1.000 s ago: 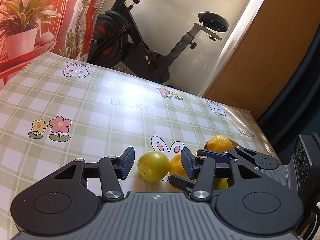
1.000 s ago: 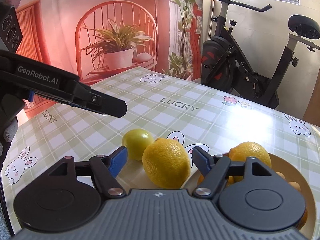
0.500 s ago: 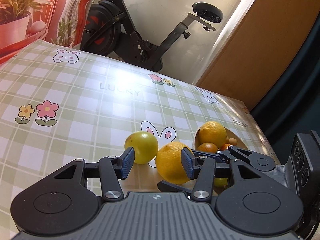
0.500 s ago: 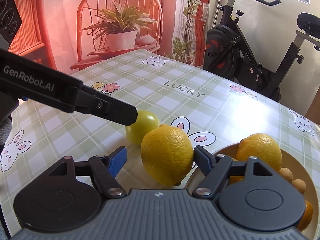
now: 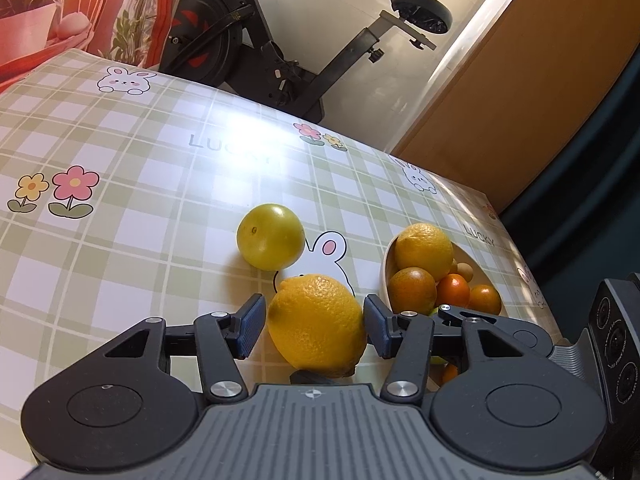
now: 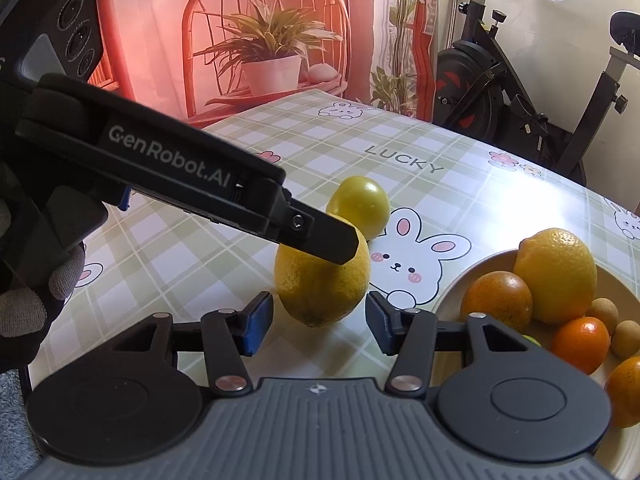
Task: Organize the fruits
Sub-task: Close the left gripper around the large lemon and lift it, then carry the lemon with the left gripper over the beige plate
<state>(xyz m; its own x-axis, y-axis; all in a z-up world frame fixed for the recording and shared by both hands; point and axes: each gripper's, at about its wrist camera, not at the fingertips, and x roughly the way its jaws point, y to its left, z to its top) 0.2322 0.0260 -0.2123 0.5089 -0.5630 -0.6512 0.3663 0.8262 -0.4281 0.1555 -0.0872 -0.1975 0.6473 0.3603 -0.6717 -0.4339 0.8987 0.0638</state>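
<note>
Two grippers at one lemon (image 5: 316, 324) lying on the checked tablecloth (image 5: 132, 232). Left gripper (image 5: 315, 326): jaws opening, straddling the lemon, pads at its sides. Right gripper (image 6: 319, 322): jaws closing, nothing gripped, lemon just ahead. Beyond, a yellow-green fruit (image 5: 270, 237). Right, a fruit-filled bowl (image 6: 476, 270).

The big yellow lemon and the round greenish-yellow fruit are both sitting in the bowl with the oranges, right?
Not quite. The right wrist view shows the lemon and the greenish-yellow fruit on the tablecloth, outside the bowl. The oranges are in the bowl.
</note>
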